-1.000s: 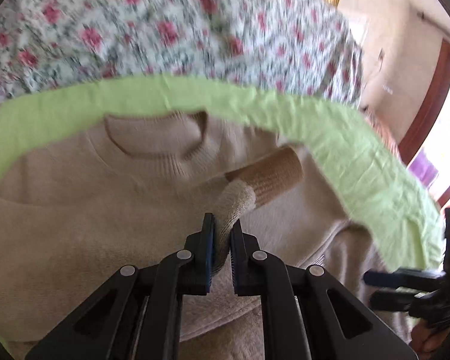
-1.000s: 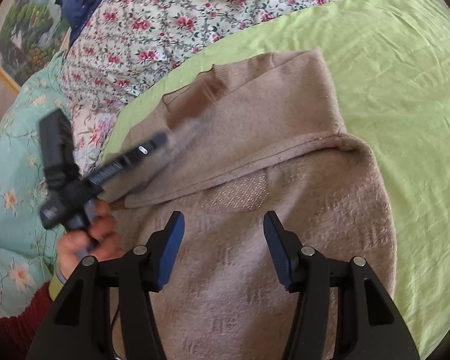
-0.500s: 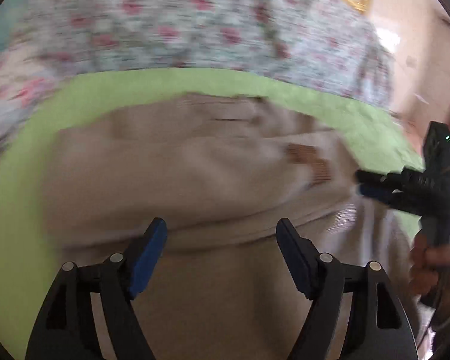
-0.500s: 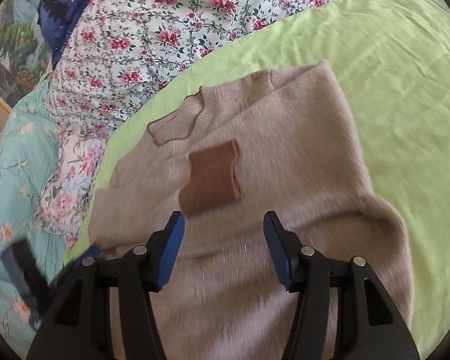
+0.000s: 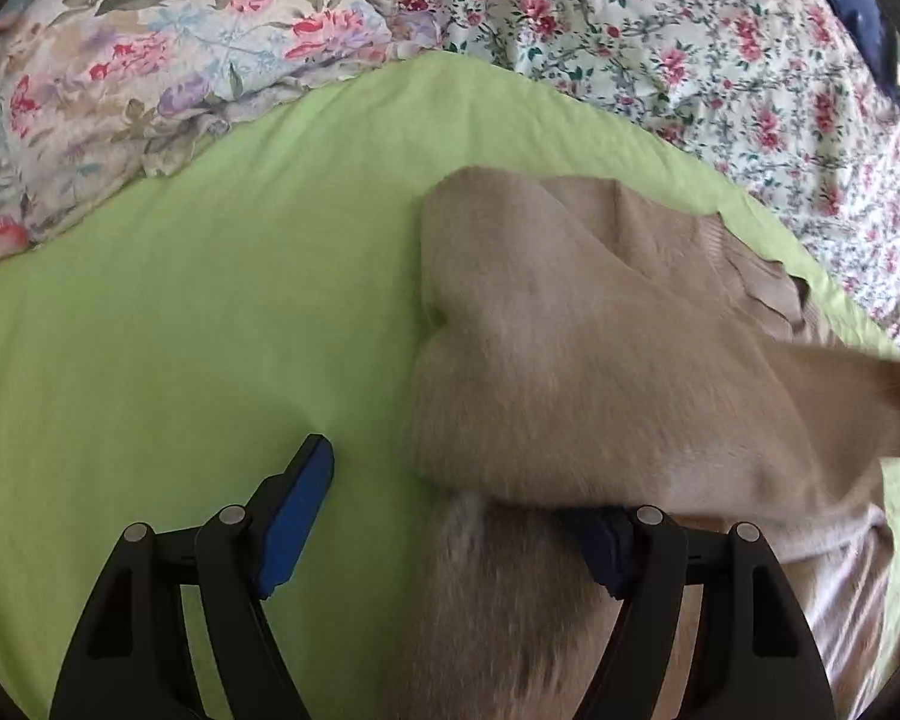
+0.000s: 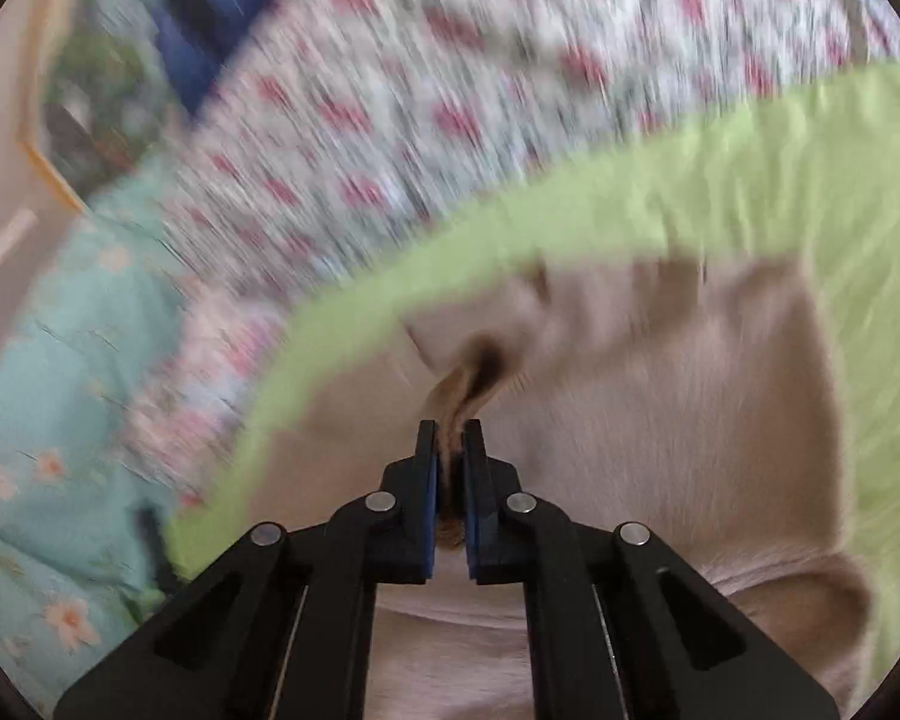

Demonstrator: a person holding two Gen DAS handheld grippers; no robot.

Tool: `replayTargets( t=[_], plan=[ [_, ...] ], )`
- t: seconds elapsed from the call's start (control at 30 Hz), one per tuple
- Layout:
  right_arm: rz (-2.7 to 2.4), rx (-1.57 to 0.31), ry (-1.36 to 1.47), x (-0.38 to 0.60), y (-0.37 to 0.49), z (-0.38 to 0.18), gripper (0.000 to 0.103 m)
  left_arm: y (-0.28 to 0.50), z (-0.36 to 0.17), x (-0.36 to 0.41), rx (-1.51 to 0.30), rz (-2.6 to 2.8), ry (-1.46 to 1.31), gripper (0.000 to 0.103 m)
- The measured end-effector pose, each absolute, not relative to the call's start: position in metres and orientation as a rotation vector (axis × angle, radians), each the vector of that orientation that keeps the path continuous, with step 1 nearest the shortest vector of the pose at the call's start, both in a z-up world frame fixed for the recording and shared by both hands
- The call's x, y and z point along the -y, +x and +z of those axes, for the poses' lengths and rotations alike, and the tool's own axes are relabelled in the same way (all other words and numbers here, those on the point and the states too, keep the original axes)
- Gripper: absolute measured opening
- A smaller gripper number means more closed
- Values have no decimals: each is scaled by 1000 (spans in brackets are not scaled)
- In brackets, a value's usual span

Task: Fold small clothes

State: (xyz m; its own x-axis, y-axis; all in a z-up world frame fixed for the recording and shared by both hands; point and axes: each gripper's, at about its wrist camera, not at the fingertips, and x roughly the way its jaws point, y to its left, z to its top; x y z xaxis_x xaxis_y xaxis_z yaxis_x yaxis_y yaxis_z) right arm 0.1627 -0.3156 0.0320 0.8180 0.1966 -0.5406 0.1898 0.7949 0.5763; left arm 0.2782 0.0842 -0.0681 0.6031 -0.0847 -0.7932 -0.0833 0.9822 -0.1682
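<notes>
L claw (image 5: 456, 516) wide apart, over sweater (image 5: 600, 360) edge; R claw (image 6: 450, 450) clamped on brown cuff (image 6: 471, 378).

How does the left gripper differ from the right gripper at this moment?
The left gripper is open, with its jaws wide apart; the right gripper is shut on the sweater cuff. The left gripper holds nothing, and sweater fabric covers one of its fingertips; the right gripper pinches a brown cuff between its pads. Both have black arms, blue pads, and point over the green sheet.

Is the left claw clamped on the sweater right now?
No, the left claw is open, its blue pads spread wide over the beige sweater and green sheet.
</notes>
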Motion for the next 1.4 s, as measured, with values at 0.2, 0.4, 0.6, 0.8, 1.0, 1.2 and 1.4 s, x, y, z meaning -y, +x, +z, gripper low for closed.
replayTargets(
  t=[0.2,0.4,0.6,0.8,1.0,1.2,1.4],
  plan=[
    [-158,-677,685,362,136,10,7,279,-69,-90,-896,22,-240,68],
    [-192,-765,727,368,138,-28,6,277,-68,-103,-865,37,-320,68],
    [-98,-559,625,355,124,35,6,275,-71,-111,-839,31,-399,68],
    [-270,-760,570,372,138,-19,1,273,-74,-114,-837,39,-415,67],
    [-235,-776,686,369,131,-28,7,272,-74,-108,-835,55,-374,67],
    [-201,-877,639,344,159,-47,50,270,-75,-109,-826,44,-381,67],
    [-167,-809,623,339,152,-32,7,270,-76,-108,-829,40,-375,68]
  ],
)
